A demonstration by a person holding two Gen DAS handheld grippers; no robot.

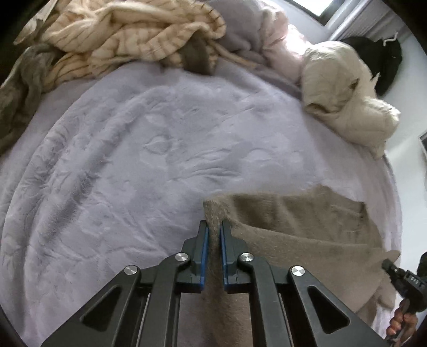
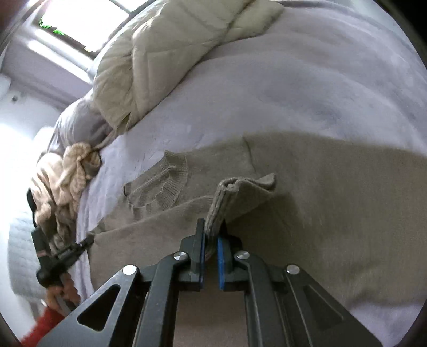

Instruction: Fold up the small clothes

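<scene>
A taupe knit sweater (image 1: 288, 216) lies spread on the lilac fleece bedspread (image 1: 133, 149). My left gripper (image 1: 214, 227) is shut on a raised fold of its edge, which hangs down between the blue pads. In the right wrist view the same sweater (image 2: 320, 186) fills the lower half, its ribbed collar (image 2: 162, 184) toward the left. My right gripper (image 2: 212, 229) is shut on a lifted ribbed cuff or hem corner (image 2: 226, 197). Each view shows the other gripper at its edge: the right gripper (image 1: 392, 269) in a hand, and the left gripper (image 2: 89, 241) at the sweater's left edge.
A striped cream garment pile (image 1: 128, 34) and a dark olive cloth (image 1: 24, 88) lie at the bed's far left. A beige quilted jacket (image 1: 344, 93) lies at the far right edge, near a black garment (image 1: 379, 61). A window (image 2: 80, 18) is beyond the bed.
</scene>
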